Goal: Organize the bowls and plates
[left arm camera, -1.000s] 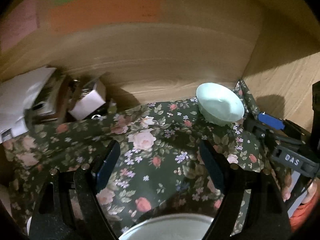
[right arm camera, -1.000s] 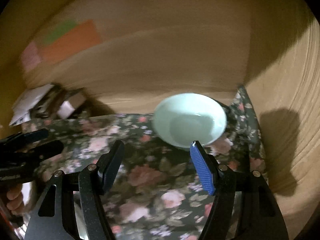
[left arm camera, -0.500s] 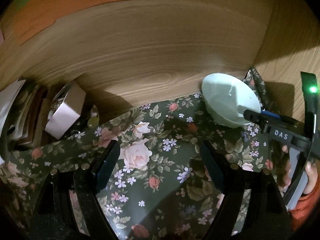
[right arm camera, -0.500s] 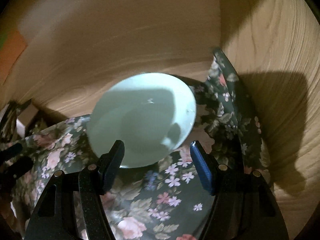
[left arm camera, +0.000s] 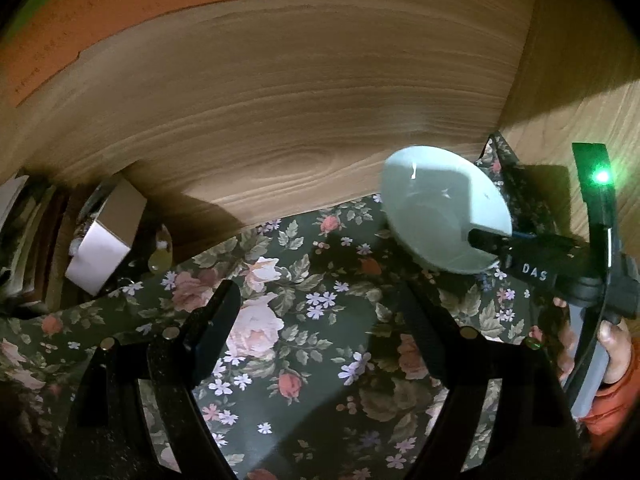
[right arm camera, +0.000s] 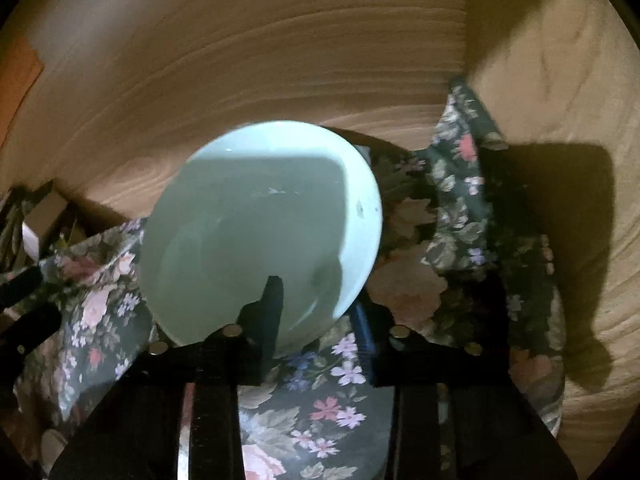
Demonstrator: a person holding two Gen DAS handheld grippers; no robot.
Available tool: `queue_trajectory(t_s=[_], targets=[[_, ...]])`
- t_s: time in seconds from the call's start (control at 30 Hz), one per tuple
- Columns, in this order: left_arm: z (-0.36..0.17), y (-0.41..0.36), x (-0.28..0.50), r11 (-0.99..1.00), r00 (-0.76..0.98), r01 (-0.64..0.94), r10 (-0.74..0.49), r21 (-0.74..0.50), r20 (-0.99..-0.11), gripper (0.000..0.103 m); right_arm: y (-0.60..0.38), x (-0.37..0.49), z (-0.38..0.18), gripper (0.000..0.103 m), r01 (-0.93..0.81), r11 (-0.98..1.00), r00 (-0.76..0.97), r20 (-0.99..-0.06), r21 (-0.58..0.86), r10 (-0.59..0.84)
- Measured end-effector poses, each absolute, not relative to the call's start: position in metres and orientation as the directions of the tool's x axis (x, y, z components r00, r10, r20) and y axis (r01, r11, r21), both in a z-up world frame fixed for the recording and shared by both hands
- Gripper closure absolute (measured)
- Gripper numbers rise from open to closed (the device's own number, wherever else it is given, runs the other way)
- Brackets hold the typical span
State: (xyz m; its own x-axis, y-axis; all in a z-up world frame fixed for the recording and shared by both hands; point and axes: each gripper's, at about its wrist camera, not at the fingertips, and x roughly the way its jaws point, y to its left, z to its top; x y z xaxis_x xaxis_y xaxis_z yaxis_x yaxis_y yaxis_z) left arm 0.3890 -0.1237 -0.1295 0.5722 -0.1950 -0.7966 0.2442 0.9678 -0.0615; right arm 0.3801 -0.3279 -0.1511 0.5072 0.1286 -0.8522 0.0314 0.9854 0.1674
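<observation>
Fingers (right arm camera: 272, 304) of the right gripper (right arm camera: 316, 312) are clamped on the near rim of the pale green bowl (right arm camera: 260, 224), one inside, one outside at 5 o'clock of the bowl; the jaws have just been closing, where half a second ago they stood apart at the rim. In the left wrist view the bowl now sits tilted toward the right gripper. Left gripper (left arm camera: 316, 320): fingers spread wide, nothing between them, hovering over the floral cloth (left arm camera: 304, 360), unchanged from before. The bowl rests on the cloth in the corner of the wooden panels (left arm camera: 280, 100), at 2 o'clock of the left gripper. A hand (left arm camera: 612, 344) holds the right gripper's handle. A small box (left arm camera: 104, 244) stands at 9 o'clock.
</observation>
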Motion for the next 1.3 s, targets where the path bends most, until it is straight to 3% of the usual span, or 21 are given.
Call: queue_trajectory(t_s=[0.37,0.6,0.77,1.2,1.3], targets=[[-0.145,-0.125,0.393,0.969,0.51,0.232,-0.192,-0.081,-0.839,0.022,-0.303,0.355,-0.143,0.081,-0.102,0.974,0.457,-0.861,0.2,0.224],[-0.161,-0.131,0.393,0.967,0.451,0.238,-0.193,-0.091,-0.871,0.04,-0.297,0.332,-0.137,0.081,-0.143,0.961,0.431,-0.859,0.237,0.276],[-0.168,-0.137,0.394,0.964,0.429,0.25,-0.19,-0.087,-0.883,0.045,-0.289,0.321,-0.137,0.08,-0.133,0.967,0.454,-0.854,0.216,0.253],[-0.188,-0.159,0.403,0.955,0.384,0.288,-0.189,-0.077,-0.904,0.081,-0.287,0.33,-0.147,0.08,-0.116,0.969,0.477,-0.843,0.22,0.249],[-0.189,-0.158,0.403,0.954,0.392,0.29,-0.184,-0.069,-0.901,0.081,-0.287,0.328,-0.146,0.08,-0.116,0.97,0.485,-0.84,0.212,0.242]])
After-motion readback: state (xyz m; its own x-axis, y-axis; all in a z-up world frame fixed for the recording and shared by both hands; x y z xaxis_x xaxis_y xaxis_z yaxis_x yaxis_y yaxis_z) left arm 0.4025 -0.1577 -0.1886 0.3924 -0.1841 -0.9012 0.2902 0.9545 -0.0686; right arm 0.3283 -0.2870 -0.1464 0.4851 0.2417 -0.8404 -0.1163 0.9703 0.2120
